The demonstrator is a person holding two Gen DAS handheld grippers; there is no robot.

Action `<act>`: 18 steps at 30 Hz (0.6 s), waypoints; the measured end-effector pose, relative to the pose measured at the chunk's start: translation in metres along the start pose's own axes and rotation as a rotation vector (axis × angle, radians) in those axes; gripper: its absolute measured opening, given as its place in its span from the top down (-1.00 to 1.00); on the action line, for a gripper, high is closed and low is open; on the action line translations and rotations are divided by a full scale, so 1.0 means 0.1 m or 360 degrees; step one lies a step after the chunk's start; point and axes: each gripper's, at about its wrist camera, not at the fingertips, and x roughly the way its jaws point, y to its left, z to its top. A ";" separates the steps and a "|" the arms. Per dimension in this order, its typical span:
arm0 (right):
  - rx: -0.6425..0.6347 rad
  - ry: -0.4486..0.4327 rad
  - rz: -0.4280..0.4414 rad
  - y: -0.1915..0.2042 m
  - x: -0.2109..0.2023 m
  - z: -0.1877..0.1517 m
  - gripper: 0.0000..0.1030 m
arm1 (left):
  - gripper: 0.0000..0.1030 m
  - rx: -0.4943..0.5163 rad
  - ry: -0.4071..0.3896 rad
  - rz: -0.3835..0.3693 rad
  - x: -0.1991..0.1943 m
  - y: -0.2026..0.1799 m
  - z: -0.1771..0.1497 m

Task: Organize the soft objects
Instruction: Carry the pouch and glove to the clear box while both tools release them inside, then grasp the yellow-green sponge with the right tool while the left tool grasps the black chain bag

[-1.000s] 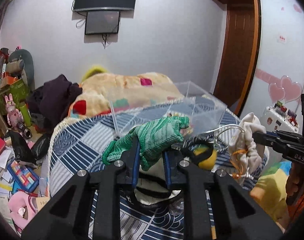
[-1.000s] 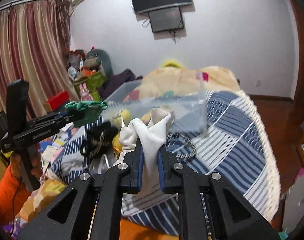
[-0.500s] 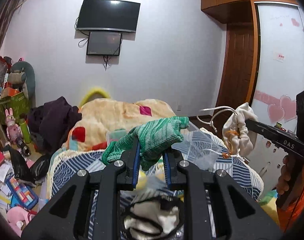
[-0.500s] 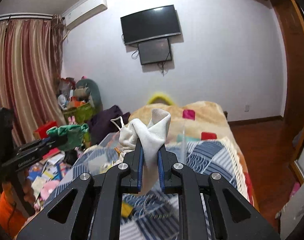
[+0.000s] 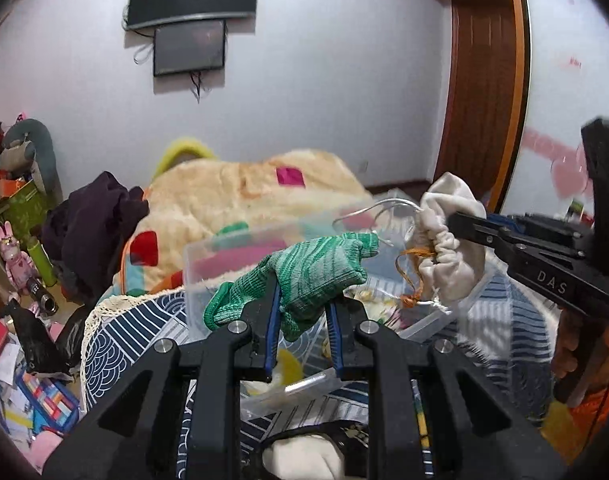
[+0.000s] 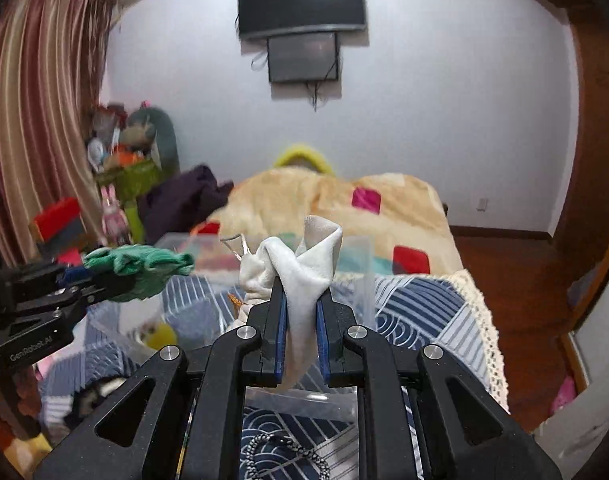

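Note:
My left gripper (image 5: 302,304) is shut on a green knitted glove (image 5: 308,272) and holds it above a clear plastic bin (image 5: 208,280) on the bed. My right gripper (image 6: 300,292) is shut on a cream drawstring pouch (image 6: 304,256) with orange threads, also held over the bin (image 6: 360,264). In the left wrist view the pouch (image 5: 448,240) hangs at the right. In the right wrist view the glove (image 6: 140,264) is at the left. Both are raised, side by side, apart.
A blue patterned quilt (image 6: 424,304) covers the bed, with a beige blanket (image 5: 232,196) behind. Yellow soft items (image 6: 160,334) lie in the bin. A black-and-cream item (image 5: 304,452) and a beaded chain (image 6: 288,452) lie near me. Clutter fills the floor at left (image 5: 20,360).
Both grippers have come down and forward from their raised position. The bin now sits right beneath the glove and pouch. Both grips are unchanged.

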 end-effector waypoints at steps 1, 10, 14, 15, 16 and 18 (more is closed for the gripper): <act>-0.0015 0.0015 -0.0013 0.01 0.03 -0.01 0.78 | 0.60 0.0013 0.0023 0.0009 0.06 -0.01 -0.01; -0.0102 0.0172 -0.0025 0.00 0.20 -0.03 0.77 | 0.58 0.0070 0.0229 -0.0027 0.43 -0.10 -0.13; -0.0108 0.0224 -0.0009 -0.02 0.23 -0.03 0.77 | 0.43 0.0014 0.0240 -0.0059 0.41 -0.05 -0.13; -0.0108 0.0235 0.0003 -0.02 0.22 -0.04 0.72 | 0.41 -0.0004 0.0243 -0.0072 0.39 -0.04 -0.13; -0.0108 0.0240 0.0012 -0.03 0.21 -0.04 0.66 | 0.33 -0.0013 0.0244 -0.0080 0.37 -0.02 -0.13; -0.0115 0.0237 0.0026 -0.02 0.16 -0.04 0.50 | 0.20 -0.0036 0.0220 -0.0093 0.29 0.00 -0.11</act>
